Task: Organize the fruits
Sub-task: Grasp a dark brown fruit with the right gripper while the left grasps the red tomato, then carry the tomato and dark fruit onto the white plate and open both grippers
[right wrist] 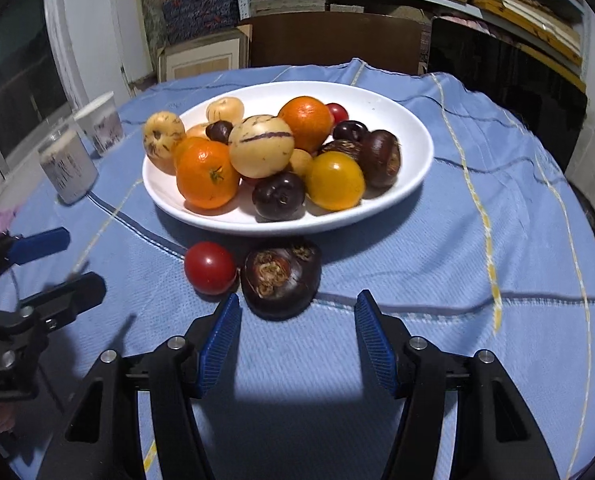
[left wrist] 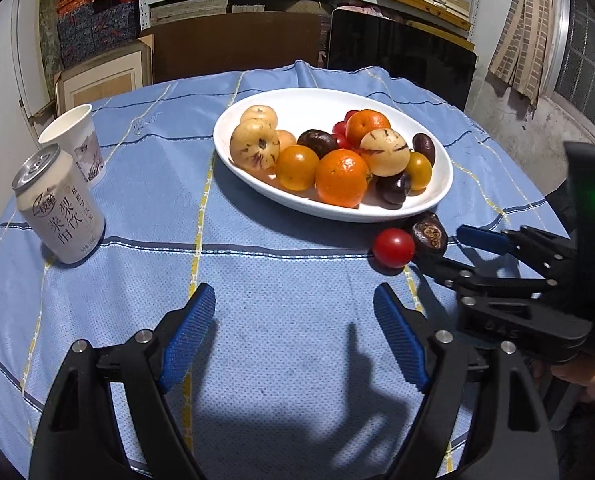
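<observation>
A white oval plate (right wrist: pixel 397 120) holds several fruits: oranges, yellow tomatoes, striped pale melons and dark brown chestnut-like fruits. It also shows in the left wrist view (left wrist: pixel 437 184). On the cloth in front of it lie a red tomato (right wrist: pixel 210 267) and a dark brown fruit (right wrist: pixel 282 276), touching each other; both show in the left wrist view as the tomato (left wrist: pixel 393 247) and the brown fruit (left wrist: pixel 428 233). My right gripper (right wrist: pixel 297 312) is open, just short of the brown fruit. My left gripper (left wrist: pixel 294 300) is open and empty over bare cloth.
A white drink can (left wrist: pixel 59 208) and a paper cup (left wrist: pixel 77 140) stand at the table's left. The round table wears a blue cloth (left wrist: pixel 257 288). Shelves, boxes and a dark board stand behind the table.
</observation>
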Available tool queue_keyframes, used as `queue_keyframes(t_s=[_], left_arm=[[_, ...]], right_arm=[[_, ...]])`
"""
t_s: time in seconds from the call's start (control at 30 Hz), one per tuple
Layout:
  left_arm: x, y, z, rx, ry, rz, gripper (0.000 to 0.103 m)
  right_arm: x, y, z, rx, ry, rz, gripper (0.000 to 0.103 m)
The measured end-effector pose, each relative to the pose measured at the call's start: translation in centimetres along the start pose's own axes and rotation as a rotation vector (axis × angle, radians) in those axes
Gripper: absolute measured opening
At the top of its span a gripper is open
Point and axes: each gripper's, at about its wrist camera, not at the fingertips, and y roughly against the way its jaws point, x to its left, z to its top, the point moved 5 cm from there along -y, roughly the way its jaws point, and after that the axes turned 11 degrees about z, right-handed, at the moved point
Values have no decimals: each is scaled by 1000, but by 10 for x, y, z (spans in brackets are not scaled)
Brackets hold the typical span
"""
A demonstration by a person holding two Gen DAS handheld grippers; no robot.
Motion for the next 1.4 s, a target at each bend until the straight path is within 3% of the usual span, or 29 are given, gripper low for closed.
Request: queue_keyframes(t_s=[0.17,0.2,0.23,0.6,0.97,1.17,1.23,1.27,1.33,1.4], left_arm=[[-1,-4,-1,15,-5,-15,79],[-1,-6,-2,22,-3,-20,79],[-1,-6,-2,26,-1,-24,79],[-11,-8,-4,37,-13,-31,79],[-57,-19,13,50,-30,-41,79],[-80,-38,24,82,-63,-37,62],[-83,-46,25,101,-56,-43,49],[-83,-46,27,85,-58,-34,48],[-86,-46,27,74,-82,-23,31],[-86,-45,27,75,-89,-33,31]], right_arm=[[4,-8,8,0,35,-54,61],[5,-9,9,1,37,-46,57],[7,-10,10,3,33,-22,45],[-7,16,0,-41,-74,41,46],[-37,47,-20,-114,-193,105,46],[-46,47,-19,-114,-208,103,46],[-45,48,-19,-117,-204,106,46],[-46,49,-19,-118,-204,105,46],[-47,48,-19,-118,-206,101,46],[-47,48,-20,-116,-207,102,46]])
